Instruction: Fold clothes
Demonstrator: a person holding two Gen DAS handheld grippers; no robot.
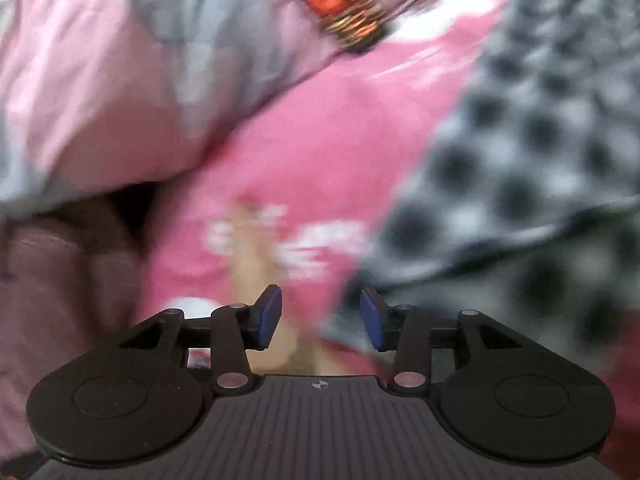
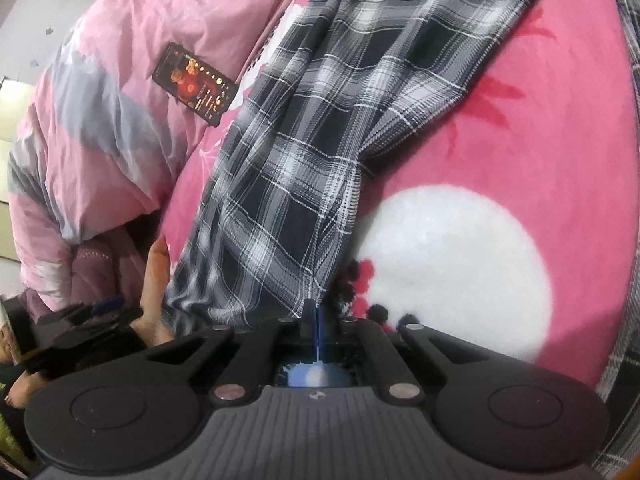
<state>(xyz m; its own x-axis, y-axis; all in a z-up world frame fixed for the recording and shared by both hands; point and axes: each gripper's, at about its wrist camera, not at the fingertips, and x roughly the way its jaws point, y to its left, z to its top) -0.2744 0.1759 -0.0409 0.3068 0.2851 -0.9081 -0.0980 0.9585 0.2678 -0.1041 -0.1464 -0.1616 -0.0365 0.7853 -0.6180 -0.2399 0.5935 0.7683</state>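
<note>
Pinching the lower edge of the plaid garment between blue pads pressed flat together, with no gap left: the right claw. Stretching up and away ahead of that claw, draped in long folds over the pink blanket on the bed. Just right of the pinch, a large white patch in the blanket's print. Up and to the left, a dark phone lying on a pink and grey quilt. Low on the left, a hand beside the cloth's edge.

Gaping wide and gripping nothing: the left claw, blue pads well apart. Ahead and to its right, the same plaid cloth, heavily blurred; between the pads only blurred blanket and something skin-coloured, too smeared to identify.
</note>
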